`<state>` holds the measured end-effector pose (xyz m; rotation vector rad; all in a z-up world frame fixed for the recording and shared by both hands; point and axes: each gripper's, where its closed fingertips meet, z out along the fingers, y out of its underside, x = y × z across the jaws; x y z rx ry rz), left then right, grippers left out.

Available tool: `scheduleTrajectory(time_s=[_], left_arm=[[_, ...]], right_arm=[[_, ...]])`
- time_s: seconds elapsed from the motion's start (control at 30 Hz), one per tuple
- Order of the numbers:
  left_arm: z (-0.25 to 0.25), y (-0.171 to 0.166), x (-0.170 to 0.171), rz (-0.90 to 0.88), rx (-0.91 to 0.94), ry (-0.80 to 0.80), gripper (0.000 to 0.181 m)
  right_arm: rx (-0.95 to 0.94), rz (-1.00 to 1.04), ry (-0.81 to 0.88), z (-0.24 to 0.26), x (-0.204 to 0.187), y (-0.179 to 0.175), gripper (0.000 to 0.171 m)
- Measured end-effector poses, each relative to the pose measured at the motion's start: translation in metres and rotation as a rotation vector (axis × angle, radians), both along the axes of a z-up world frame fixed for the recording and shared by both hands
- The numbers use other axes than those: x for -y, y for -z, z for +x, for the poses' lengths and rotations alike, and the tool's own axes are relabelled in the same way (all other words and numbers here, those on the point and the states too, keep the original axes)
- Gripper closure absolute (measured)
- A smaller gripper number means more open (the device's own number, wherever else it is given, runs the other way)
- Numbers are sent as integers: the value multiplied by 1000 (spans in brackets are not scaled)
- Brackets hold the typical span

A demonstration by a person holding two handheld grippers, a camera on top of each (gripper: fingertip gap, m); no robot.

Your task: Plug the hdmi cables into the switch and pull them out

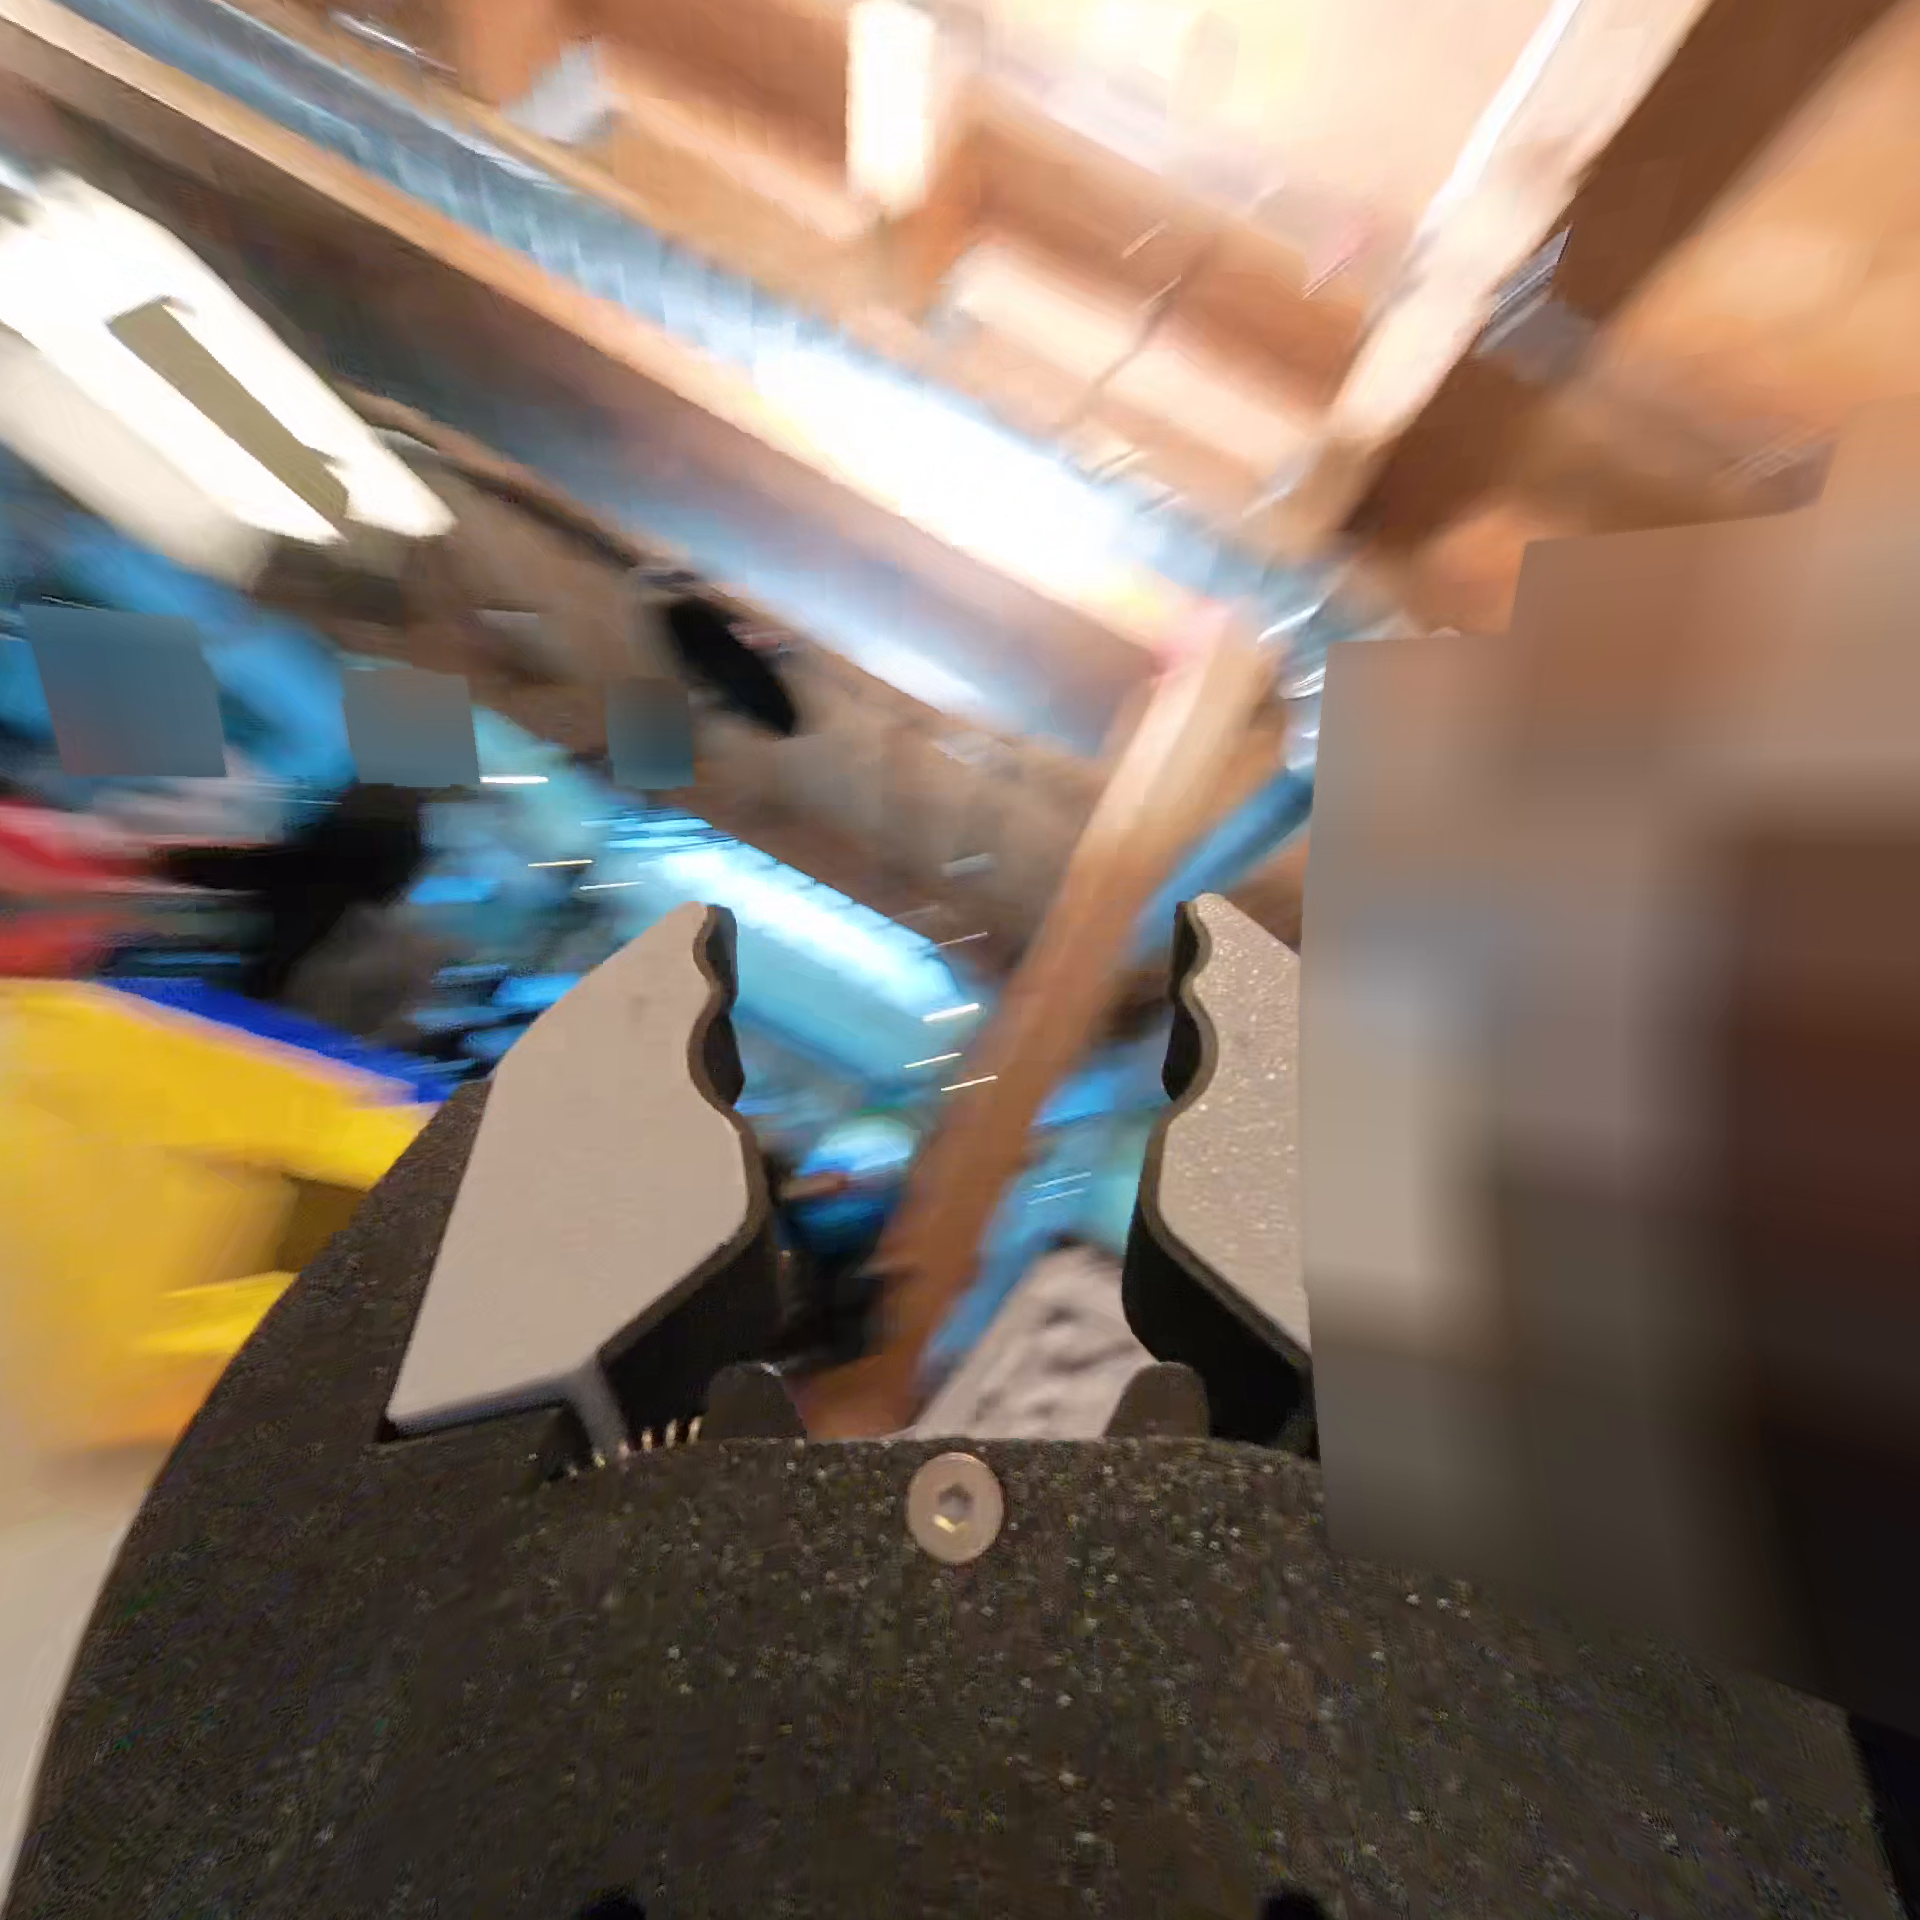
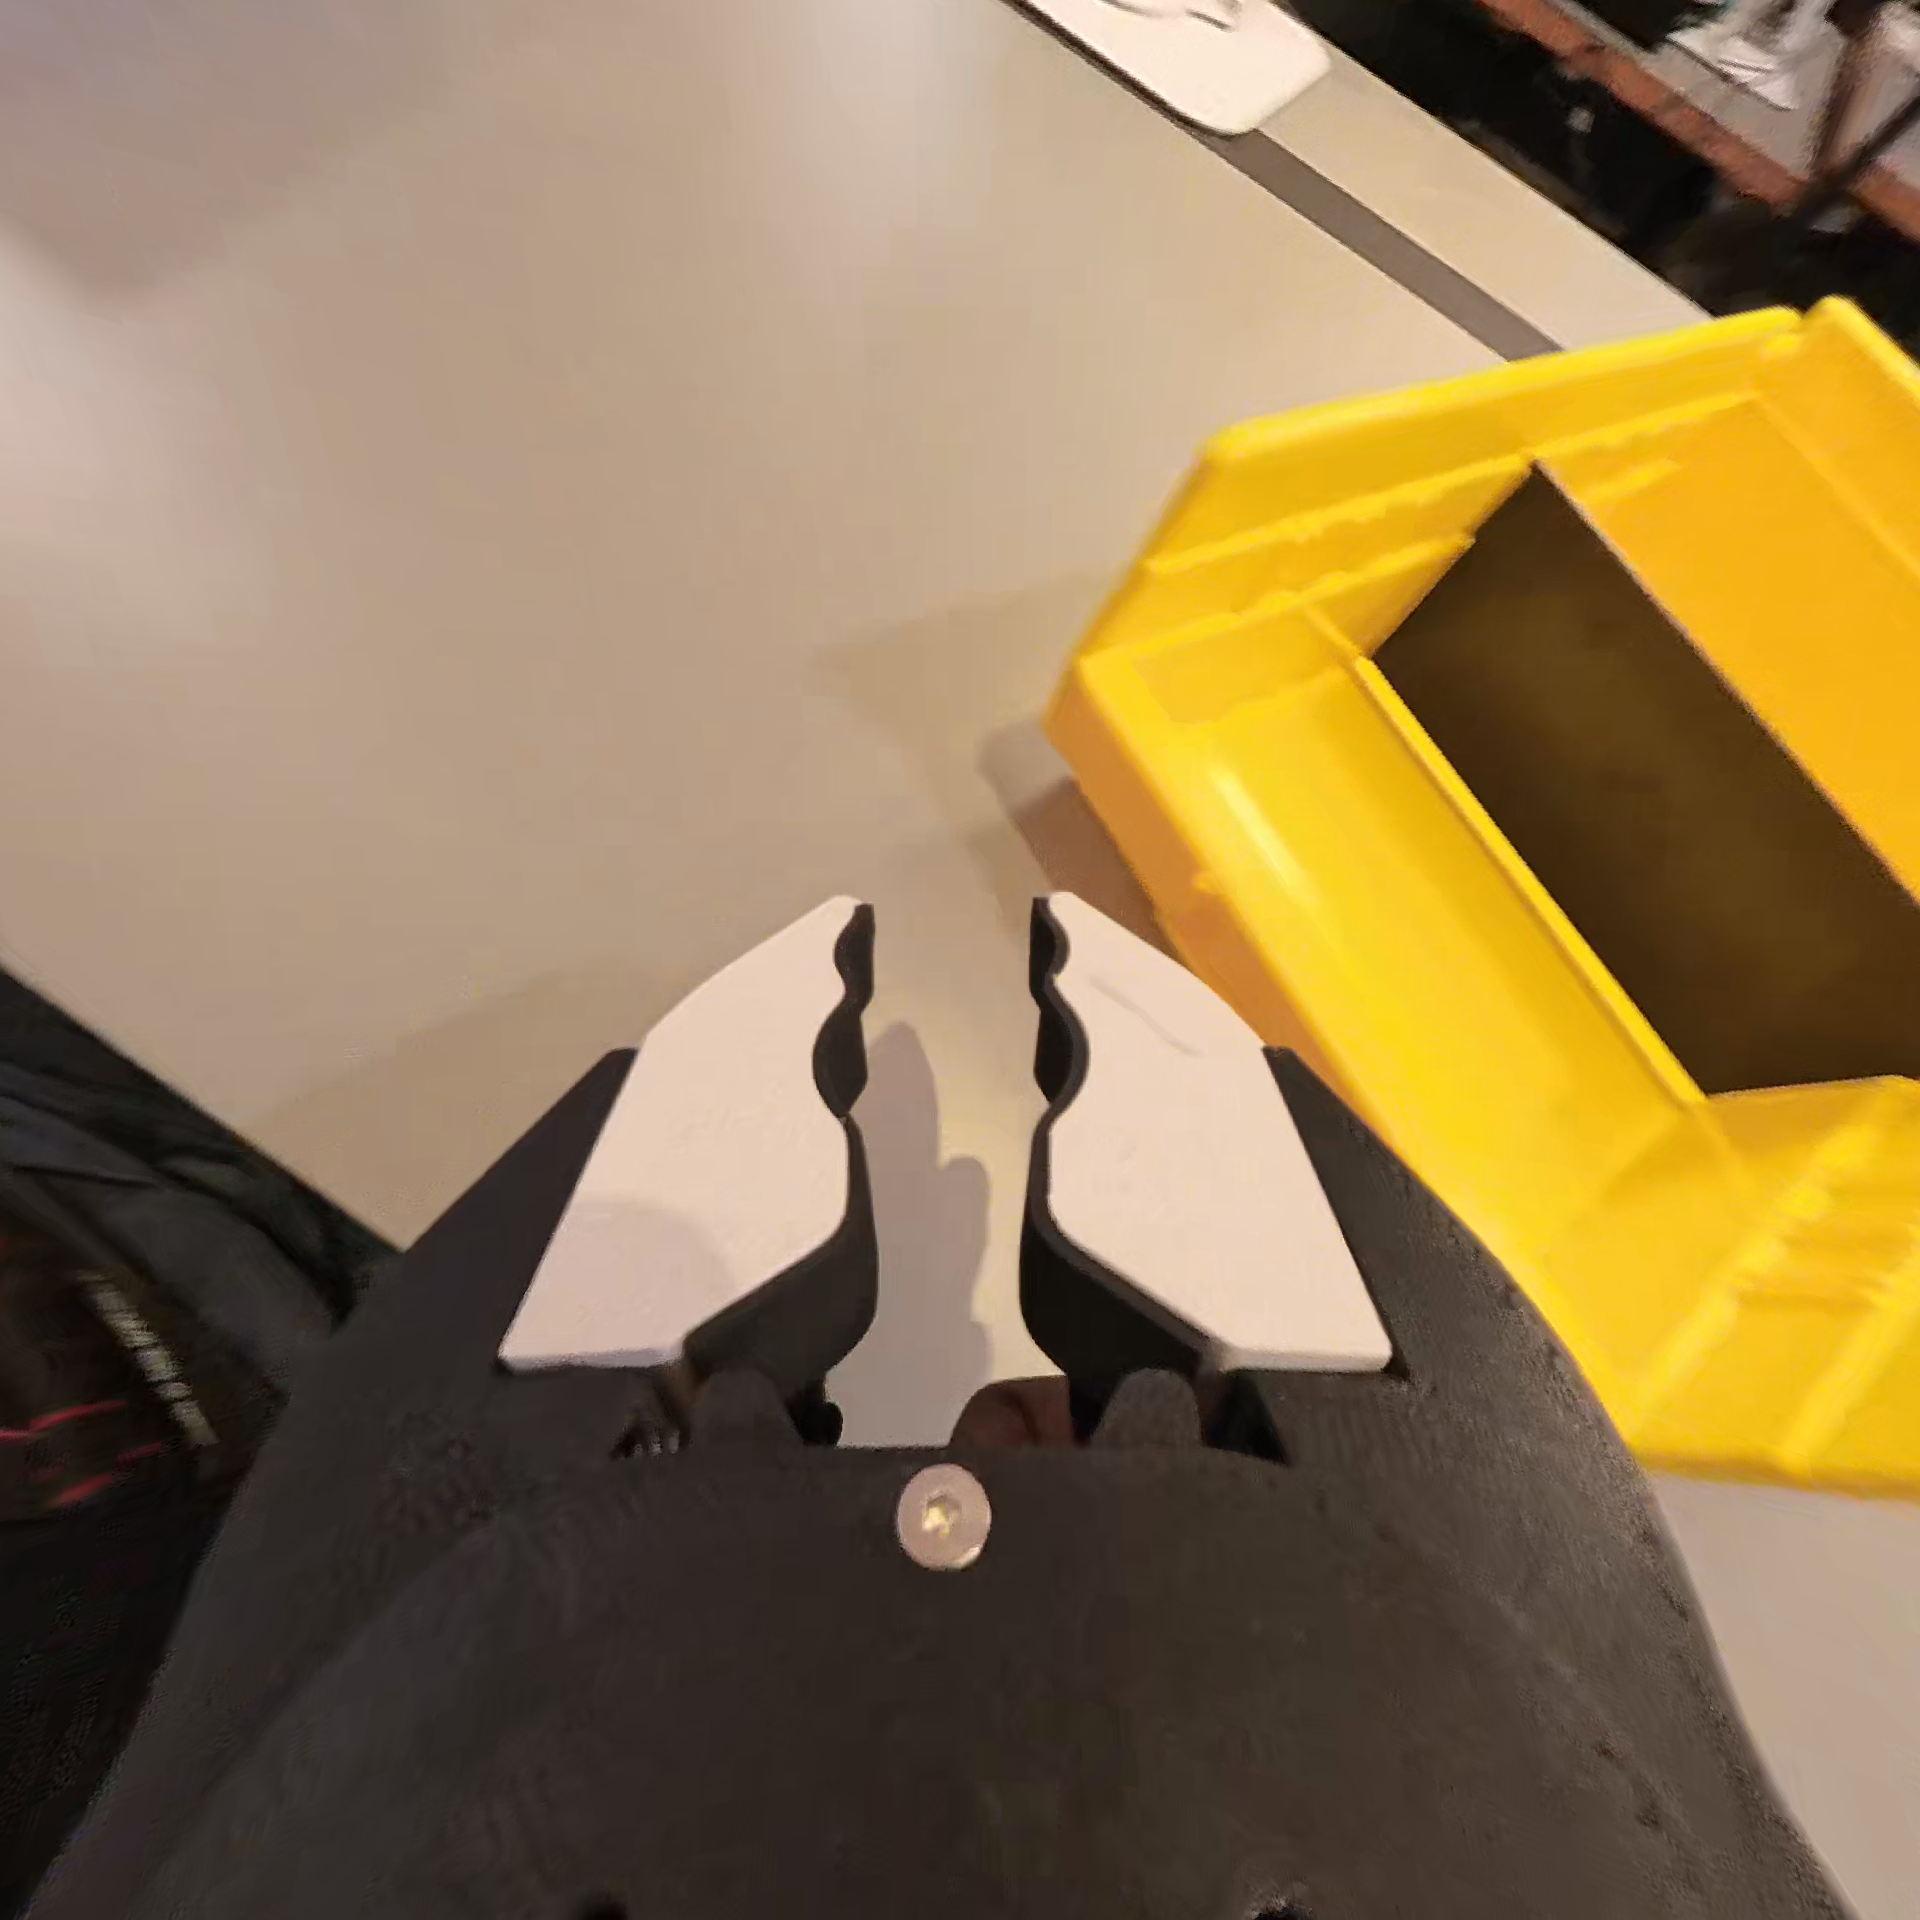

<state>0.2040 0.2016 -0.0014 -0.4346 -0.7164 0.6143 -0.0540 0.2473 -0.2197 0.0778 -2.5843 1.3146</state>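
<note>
No HDMI cable and no switch show in either view. My left gripper [image 1: 951,920] is open and empty; it points upward and away from the table, and its view is heavily motion-blurred. My right gripper [image 2: 948,920] is open with a narrow gap between the jaws and holds nothing. It hovers over the bare beige table [image 2: 468,520], just left of a yellow plastic bin [image 2: 1351,831].
The yellow bin lies on its side with its dark opening facing up and right; it also shows blurred in the left wrist view [image 1: 156,1195]. A white flat object [image 2: 1195,52] lies at the table's far edge. Dark fabric [image 2: 104,1299] is at the near left.
</note>
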Motion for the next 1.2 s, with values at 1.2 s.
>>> scheduleTrajectory(time_s=[1.2], left_arm=[[129,135,316,-795,1261,-891,123]], right_arm=[[-137,2,29,-87,-17,-3,144]])
